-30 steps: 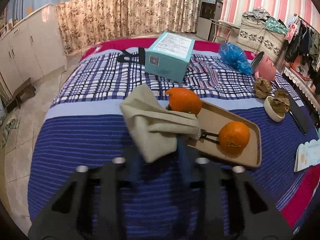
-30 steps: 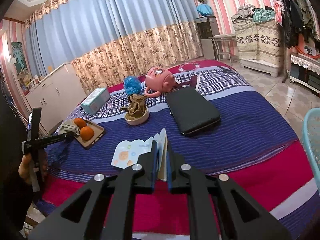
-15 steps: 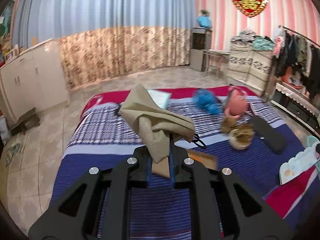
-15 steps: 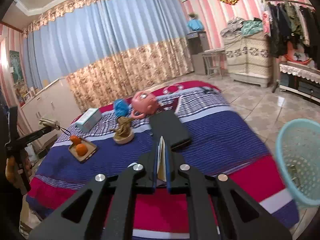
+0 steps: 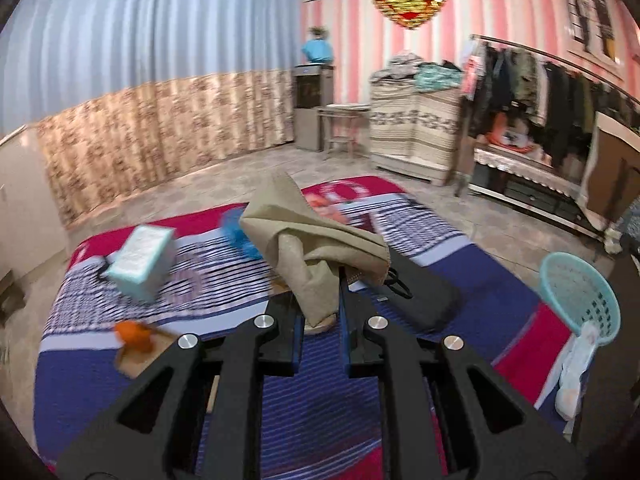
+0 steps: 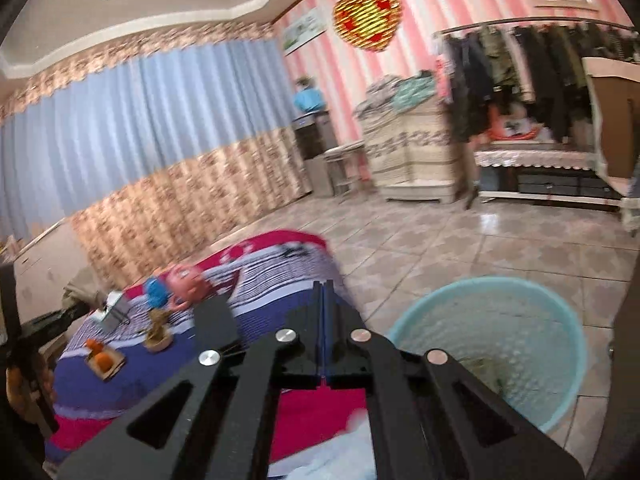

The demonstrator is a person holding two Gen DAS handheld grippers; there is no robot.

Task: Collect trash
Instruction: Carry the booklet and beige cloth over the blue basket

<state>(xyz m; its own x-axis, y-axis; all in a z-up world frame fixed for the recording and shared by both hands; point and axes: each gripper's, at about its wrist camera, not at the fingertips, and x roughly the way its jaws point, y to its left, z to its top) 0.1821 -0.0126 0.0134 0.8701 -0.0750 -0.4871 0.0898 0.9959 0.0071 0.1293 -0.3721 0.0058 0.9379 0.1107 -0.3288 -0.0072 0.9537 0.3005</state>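
Observation:
My left gripper (image 5: 319,300) is shut on a crumpled tan paper bag (image 5: 312,240) and holds it up above the bed (image 5: 320,400). My right gripper (image 6: 323,292) has its jaws pressed together with nothing visible between them; a white booklet (image 6: 340,452) hangs blurred below it, and it also shows in the left wrist view (image 5: 576,372) by the basket. A light blue mesh trash basket (image 6: 492,344) stands on the tiled floor just right of the right gripper; it also shows in the left wrist view (image 5: 580,296) beside the bed.
On the bed lie a teal box (image 5: 140,260), a wooden tray with oranges (image 6: 103,356), a bowl of brown scraps (image 6: 157,338), a pink pig toy (image 6: 184,282), a blue crumpled bag (image 6: 154,292) and a black case (image 5: 424,296). Clothes rack (image 5: 540,92) at right.
Both grippers swung right toward the basket. The left lifted the tan bag higher off the tray. The booklet no longer shows between the right jaws; it hangs low near the basket.

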